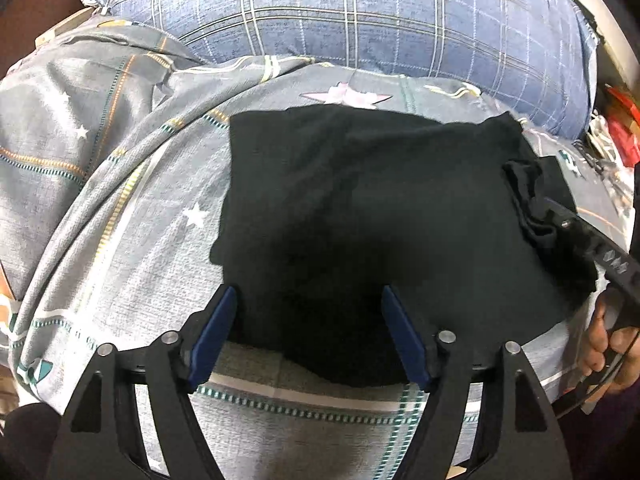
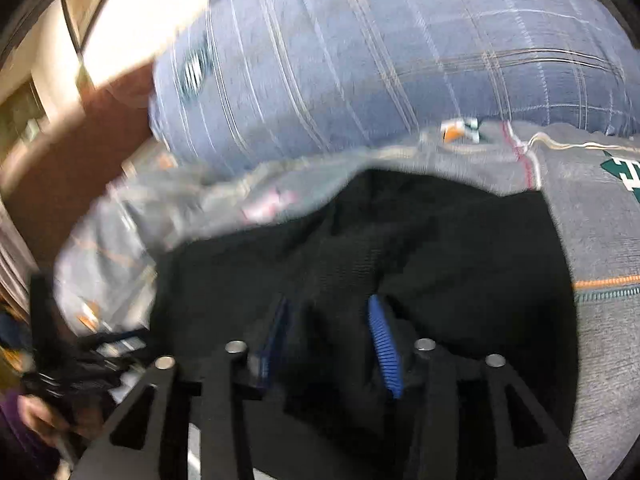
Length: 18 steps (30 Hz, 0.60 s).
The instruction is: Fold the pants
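The black pants [image 1: 372, 208] lie folded in a rough rectangle on a grey patterned bedsheet [image 1: 132, 248]. My left gripper [image 1: 308, 300] is open, its blue pads either side of the pants' near edge, holding nothing. My right gripper [image 1: 540, 208] shows at the right of the left wrist view, with bunched black cloth at its tip. In the blurred right wrist view the pants [image 2: 460, 248] fill the middle and a fold of cloth sits between the right gripper's [image 2: 328, 316] blue pads, which stand partly apart.
A large blue plaid pillow [image 1: 360, 12] lies behind the pants, also in the right wrist view [image 2: 400, 60]. Red and white clutter [image 1: 620, 128] sits past the bed's right edge. A reddish-brown bed frame [image 2: 72, 168] is at the left.
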{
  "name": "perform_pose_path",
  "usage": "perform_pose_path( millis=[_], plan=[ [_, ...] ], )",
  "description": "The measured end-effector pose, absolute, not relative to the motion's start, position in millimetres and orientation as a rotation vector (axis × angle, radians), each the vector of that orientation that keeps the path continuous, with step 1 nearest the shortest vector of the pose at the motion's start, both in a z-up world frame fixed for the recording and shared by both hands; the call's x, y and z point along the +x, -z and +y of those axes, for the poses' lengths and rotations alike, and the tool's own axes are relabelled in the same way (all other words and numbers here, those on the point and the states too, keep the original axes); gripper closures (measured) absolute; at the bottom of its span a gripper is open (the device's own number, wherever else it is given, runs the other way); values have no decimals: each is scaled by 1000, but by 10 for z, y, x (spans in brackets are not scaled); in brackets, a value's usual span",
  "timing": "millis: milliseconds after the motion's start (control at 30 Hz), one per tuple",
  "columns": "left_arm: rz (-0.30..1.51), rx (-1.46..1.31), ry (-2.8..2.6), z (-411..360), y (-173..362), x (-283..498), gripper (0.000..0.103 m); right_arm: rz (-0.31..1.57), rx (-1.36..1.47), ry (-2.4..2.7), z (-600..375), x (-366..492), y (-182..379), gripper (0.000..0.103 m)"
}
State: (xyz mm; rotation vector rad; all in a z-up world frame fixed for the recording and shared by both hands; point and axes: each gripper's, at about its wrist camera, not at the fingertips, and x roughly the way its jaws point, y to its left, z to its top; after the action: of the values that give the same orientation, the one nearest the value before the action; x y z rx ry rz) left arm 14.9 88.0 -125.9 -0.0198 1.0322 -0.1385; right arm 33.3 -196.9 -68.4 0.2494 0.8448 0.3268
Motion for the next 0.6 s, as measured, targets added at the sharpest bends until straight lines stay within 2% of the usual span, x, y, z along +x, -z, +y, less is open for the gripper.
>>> perform_pose_path(
  millis=[67, 233, 333, 400, 600],
  plan=[
    [1031, -45, 143, 943, 1230, 104, 28, 834, 146, -288, -1813, 353, 666, 57],
    [943, -85, 136, 1342, 1067, -155, 28, 777, 231, -332, -1788, 311, 416, 57],
    [939, -121, 123, 1583, 1137, -267, 27, 757, 218, -416, -1445, 340, 223, 47],
    [939, -166, 133, 1713, 1210, -290, 27, 772, 196, -474, -1118, 422, 160, 34],
    [892, -273, 236, 1855, 1237, -320, 26, 904, 47, -587, 19, 791, 179, 34]
  ],
)
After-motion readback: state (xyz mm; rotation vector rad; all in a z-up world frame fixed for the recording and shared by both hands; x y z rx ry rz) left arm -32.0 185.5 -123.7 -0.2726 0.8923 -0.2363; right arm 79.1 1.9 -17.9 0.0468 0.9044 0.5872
